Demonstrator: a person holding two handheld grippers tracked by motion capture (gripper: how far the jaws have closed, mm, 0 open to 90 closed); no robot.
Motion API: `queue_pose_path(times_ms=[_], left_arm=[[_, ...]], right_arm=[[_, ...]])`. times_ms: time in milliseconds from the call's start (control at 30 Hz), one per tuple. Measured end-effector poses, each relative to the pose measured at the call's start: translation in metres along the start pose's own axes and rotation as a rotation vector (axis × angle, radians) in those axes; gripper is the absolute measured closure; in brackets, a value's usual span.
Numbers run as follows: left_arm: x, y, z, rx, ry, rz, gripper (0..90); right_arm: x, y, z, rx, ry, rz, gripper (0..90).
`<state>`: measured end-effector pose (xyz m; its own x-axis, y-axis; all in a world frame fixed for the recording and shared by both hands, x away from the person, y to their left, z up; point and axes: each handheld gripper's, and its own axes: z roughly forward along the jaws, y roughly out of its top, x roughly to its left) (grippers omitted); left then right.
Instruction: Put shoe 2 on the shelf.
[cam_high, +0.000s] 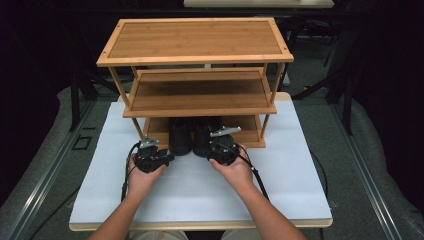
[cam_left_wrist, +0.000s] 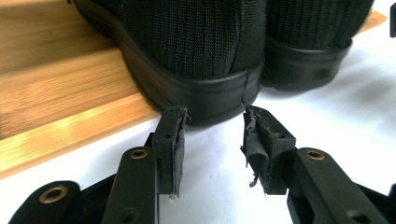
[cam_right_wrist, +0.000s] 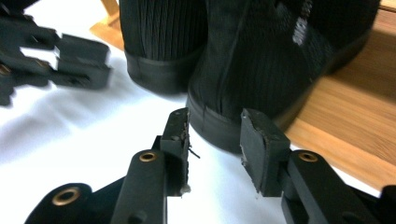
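Two black boots (cam_high: 194, 135) stand side by side on the bamboo rack's (cam_high: 200, 90) lowest shelf, heels overhanging the white tabletop (cam_high: 200, 190). The left gripper (cam_left_wrist: 212, 140) and right gripper (cam_right_wrist: 215, 144) each sit just behind a heel, jaws apart, holding nothing.

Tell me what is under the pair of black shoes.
The shoes rest on the bamboo rack's bottom shelf, their heels jutting over its front edge above the white tabletop. The shelf beneath their soles is covered, and the middle shelf hides their toes.

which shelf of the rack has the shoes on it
The bottom shelf of the wooden rack: the two black shoes sit there, heels toward the person. The middle shelf and top shelf are bare.
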<state>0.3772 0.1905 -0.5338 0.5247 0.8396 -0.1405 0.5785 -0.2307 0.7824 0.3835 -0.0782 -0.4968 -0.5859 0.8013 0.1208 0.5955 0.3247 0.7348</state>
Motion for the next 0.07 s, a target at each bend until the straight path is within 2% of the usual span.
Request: queue_pose_path(times_ms=[67], left_arm=[[0.0006,-0.0028,-0.0074,-0.004,0.003,0.004,57.3]], right_arm=[[-0.0002,-0.0045,-0.0058,0.007,-0.025,-0.022,58.9]])
